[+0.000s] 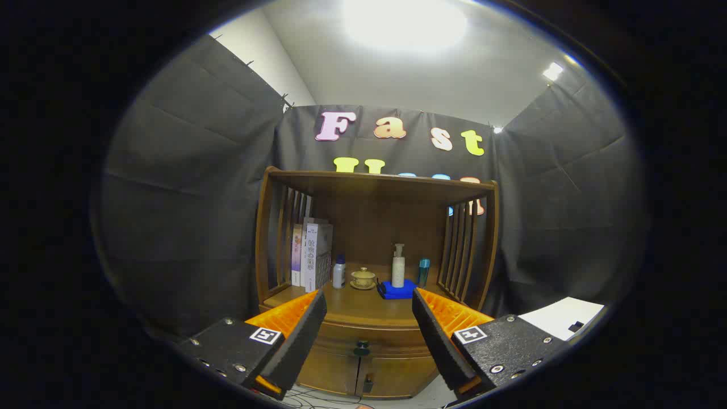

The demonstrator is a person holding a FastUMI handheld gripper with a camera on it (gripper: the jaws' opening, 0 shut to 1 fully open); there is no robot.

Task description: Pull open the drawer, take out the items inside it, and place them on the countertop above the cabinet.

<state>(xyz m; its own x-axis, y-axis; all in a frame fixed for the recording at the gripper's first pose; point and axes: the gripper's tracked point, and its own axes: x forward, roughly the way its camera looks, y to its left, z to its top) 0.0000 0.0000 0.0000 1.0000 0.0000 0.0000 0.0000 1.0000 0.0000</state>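
Note:
A brown wooden cabinet [369,369] stands ahead, with a slatted shelf unit on top. Its drawer [363,335] is closed, and a dark round knob [362,346] sits on the drawer front, low between my two fingers and beyond them. The countertop [363,309] lies above the drawer. My gripper [369,304] is open, its fingers wide apart with nothing between them, still some way back from the cabinet. The inside of the drawer is hidden.
On the countertop stand upright boxes [312,255], a small white bottle [339,272], a lidded tea cup on a saucer [363,278], a pump bottle [398,267] on a blue pad [397,291] and a teal bottle [423,271]. A white surface [562,318] lies to the right.

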